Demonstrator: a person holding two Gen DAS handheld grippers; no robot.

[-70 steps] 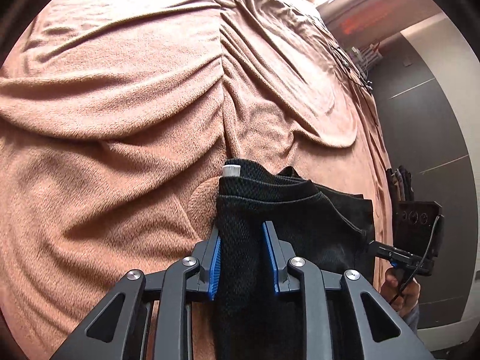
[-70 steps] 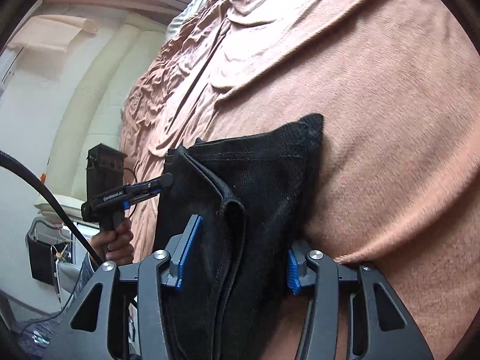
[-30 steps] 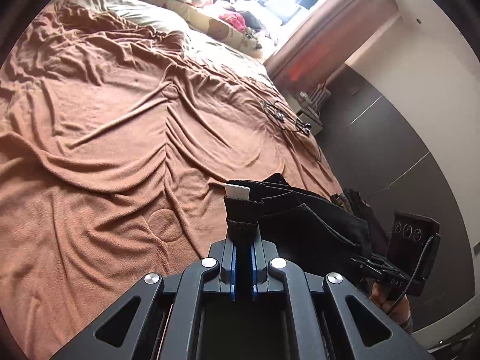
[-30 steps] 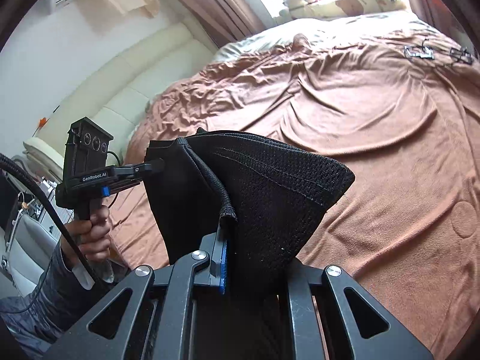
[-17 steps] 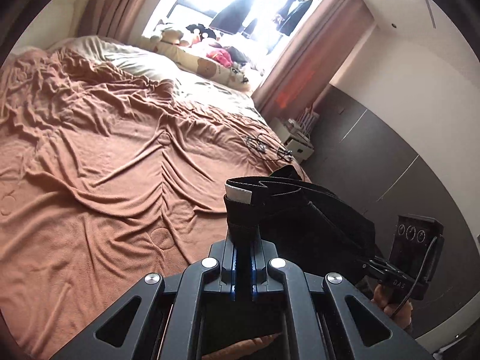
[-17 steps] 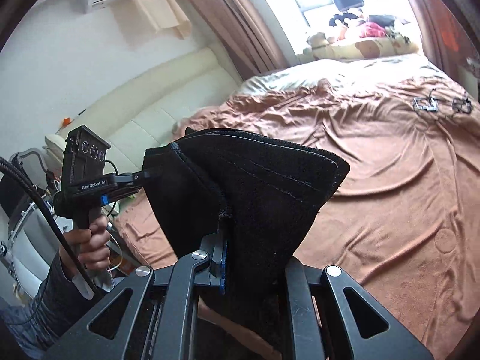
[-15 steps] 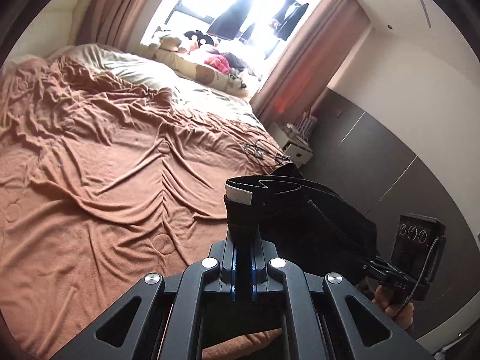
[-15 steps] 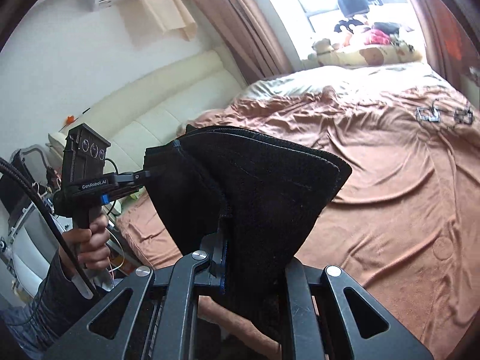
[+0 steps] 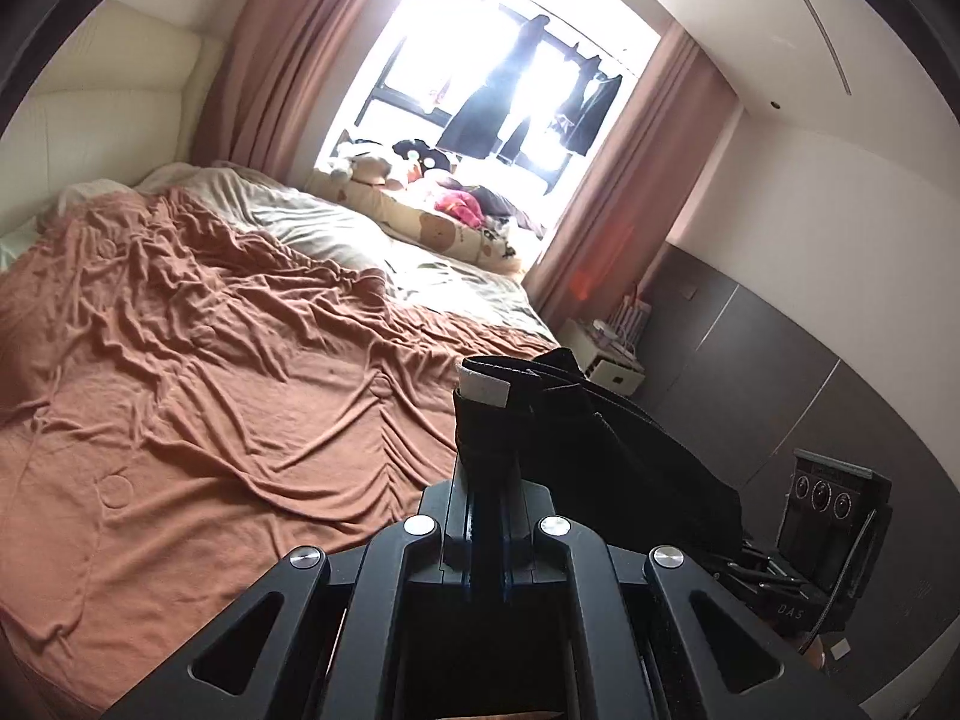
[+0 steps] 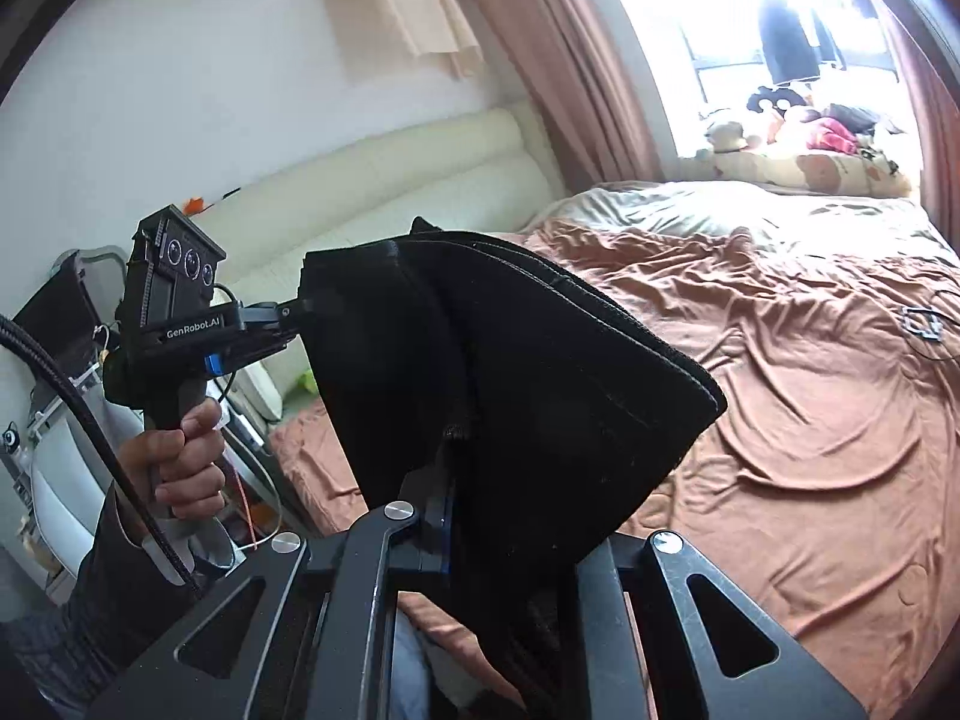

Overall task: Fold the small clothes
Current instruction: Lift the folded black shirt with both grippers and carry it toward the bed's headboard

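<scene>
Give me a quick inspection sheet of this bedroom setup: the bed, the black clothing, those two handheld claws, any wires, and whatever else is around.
Surface: bed with wrinkled brown blanket.
Job's things: black garment, held up off the bed between both grippers; white tag at one corner.
Clutter: small dark objects on the blanket's far side.
Grippers: left gripper and right gripper both shut on the garment.
Cables: black cable by the person's hand.
Surroundings: bright window, pink curtains, plush toys, cream headboard.

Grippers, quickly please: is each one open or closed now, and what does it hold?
Left gripper: closed on one edge of the black garment, lifted above the bed.
Right gripper: closed on the same garment's other edge.
</scene>
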